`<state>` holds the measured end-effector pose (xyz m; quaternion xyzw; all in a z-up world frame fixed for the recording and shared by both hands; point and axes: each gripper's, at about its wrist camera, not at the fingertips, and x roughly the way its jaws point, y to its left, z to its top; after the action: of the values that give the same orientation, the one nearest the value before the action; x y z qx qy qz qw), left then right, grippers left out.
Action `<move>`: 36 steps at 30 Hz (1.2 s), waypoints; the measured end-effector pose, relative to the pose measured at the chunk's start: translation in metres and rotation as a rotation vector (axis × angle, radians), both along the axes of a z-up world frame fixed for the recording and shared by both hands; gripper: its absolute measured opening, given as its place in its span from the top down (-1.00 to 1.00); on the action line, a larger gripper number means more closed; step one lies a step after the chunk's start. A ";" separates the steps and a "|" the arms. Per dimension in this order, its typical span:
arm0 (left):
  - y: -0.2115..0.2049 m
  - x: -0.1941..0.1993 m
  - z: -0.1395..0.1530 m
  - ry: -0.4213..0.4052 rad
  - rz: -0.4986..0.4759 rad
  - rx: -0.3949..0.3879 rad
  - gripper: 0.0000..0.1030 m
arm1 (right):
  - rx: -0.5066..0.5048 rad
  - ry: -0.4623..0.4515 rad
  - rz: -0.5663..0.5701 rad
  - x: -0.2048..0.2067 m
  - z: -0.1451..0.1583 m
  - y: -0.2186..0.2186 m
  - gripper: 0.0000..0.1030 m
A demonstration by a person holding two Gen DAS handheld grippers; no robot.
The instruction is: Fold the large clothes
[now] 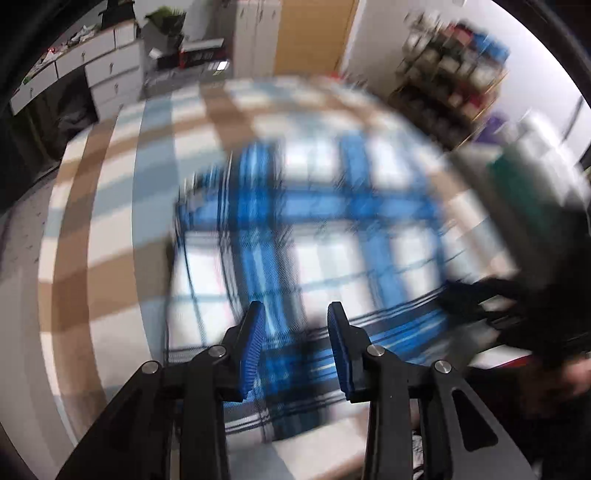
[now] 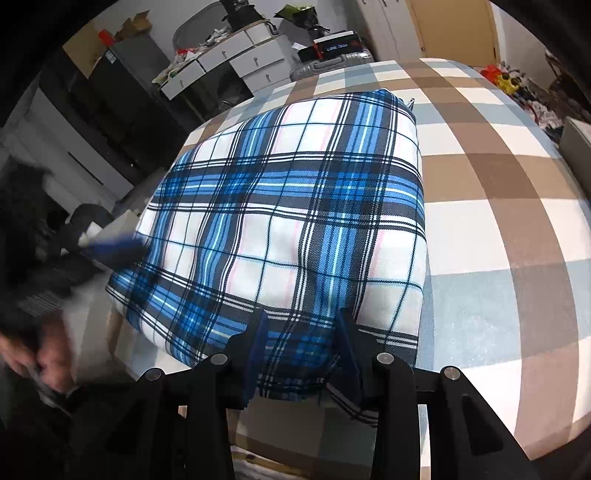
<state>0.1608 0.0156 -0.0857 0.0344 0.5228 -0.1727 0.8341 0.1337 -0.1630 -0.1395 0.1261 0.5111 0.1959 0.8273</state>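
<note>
A folded blue, white and black plaid cloth (image 2: pixel 295 206) lies as a thick rectangle on a bed with a brown, pale blue and white checked cover (image 2: pixel 498 221). My right gripper (image 2: pixel 301 332) is at the cloth's near edge, where a bunched fold of fabric sits pinched between its blue pads. In the left wrist view the plaid cloth (image 1: pixel 314 229) is blurred. My left gripper (image 1: pixel 295 325) hovers over its near part with the jaws apart and nothing pressed between them. Its blurred blue pad (image 2: pixel 114 247) shows at the cloth's left edge in the right wrist view.
White drawers (image 2: pixel 236 55) and a silver suitcase (image 2: pixel 332 62) stand beyond the bed's far end. A stocked shelf (image 1: pixel 450 74) stands at the right, a wooden door (image 1: pixel 314 33) behind. A person's hand (image 2: pixel 48 362) is at the lower left.
</note>
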 end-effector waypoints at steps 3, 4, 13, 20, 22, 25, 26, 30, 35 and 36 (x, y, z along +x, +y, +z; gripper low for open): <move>0.006 0.005 -0.020 -0.010 0.014 -0.002 0.43 | 0.038 0.027 0.030 0.002 -0.002 -0.003 0.21; 0.012 0.006 -0.016 -0.007 0.010 -0.005 0.43 | 0.041 0.030 0.053 0.003 -0.001 -0.003 0.16; 0.035 0.015 -0.021 0.007 0.056 -0.117 0.41 | -0.034 0.088 0.101 0.066 0.054 0.013 0.09; 0.033 0.010 -0.020 0.005 0.074 -0.124 0.41 | -0.293 0.086 0.225 0.151 0.044 0.114 0.09; 0.038 0.011 -0.021 0.011 0.089 -0.149 0.41 | -0.380 0.130 0.236 0.162 0.016 0.127 0.08; 0.044 0.014 -0.023 0.029 0.111 -0.176 0.41 | -0.487 0.103 0.276 0.162 -0.004 0.141 0.08; 0.045 0.015 -0.024 0.037 0.111 -0.186 0.41 | -0.496 0.111 0.273 0.162 -0.004 0.142 0.08; 0.047 0.016 -0.024 0.054 0.125 -0.213 0.41 | -0.428 0.105 0.277 0.157 0.020 0.124 0.14; 0.044 0.015 -0.024 0.045 0.120 -0.191 0.41 | -0.329 0.145 0.268 0.128 0.052 0.087 0.12; 0.045 0.015 -0.024 0.048 0.124 -0.191 0.41 | -0.317 0.187 0.296 0.120 0.051 0.083 0.11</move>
<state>0.1762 0.0603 -0.1101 -0.0820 0.5249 -0.1705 0.8299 0.2536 -0.0796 -0.0889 -0.0640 0.6228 0.2197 0.7481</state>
